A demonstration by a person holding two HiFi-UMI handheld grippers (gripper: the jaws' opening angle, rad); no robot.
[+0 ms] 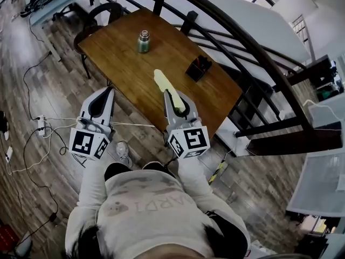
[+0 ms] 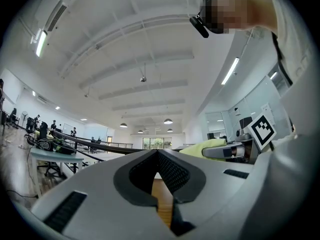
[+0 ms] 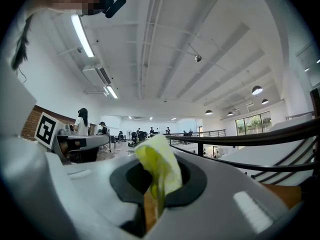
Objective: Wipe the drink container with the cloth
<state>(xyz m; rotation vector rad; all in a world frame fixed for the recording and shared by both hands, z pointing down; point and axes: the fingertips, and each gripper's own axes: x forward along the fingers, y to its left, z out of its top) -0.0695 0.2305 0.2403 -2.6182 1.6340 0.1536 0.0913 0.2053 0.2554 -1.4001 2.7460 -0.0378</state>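
Note:
The drink container [image 1: 143, 42], a small green flask with a metal cap, stands upright on the far part of the wooden table [image 1: 129, 63]. My right gripper [image 1: 172, 94] hovers over the table's near edge, shut on a pale yellow cloth [image 1: 161, 82] that sticks out past the jaw tips toward the flask. In the right gripper view the cloth [image 3: 158, 168] is pinched between the jaws and folds upward. My left gripper [image 1: 110, 90] is held off the table's near-left edge, shut with nothing in it; its jaw tips [image 2: 157, 152] meet. Both grippers are well short of the flask.
A black box [image 1: 198, 68] sits on the table's right side. A dark chair [image 1: 99, 16] stands at the far-left end. A curved black railing [image 1: 253, 47] runs behind the table. Cables and a power strip [image 1: 42, 124] lie on the wood floor to the left.

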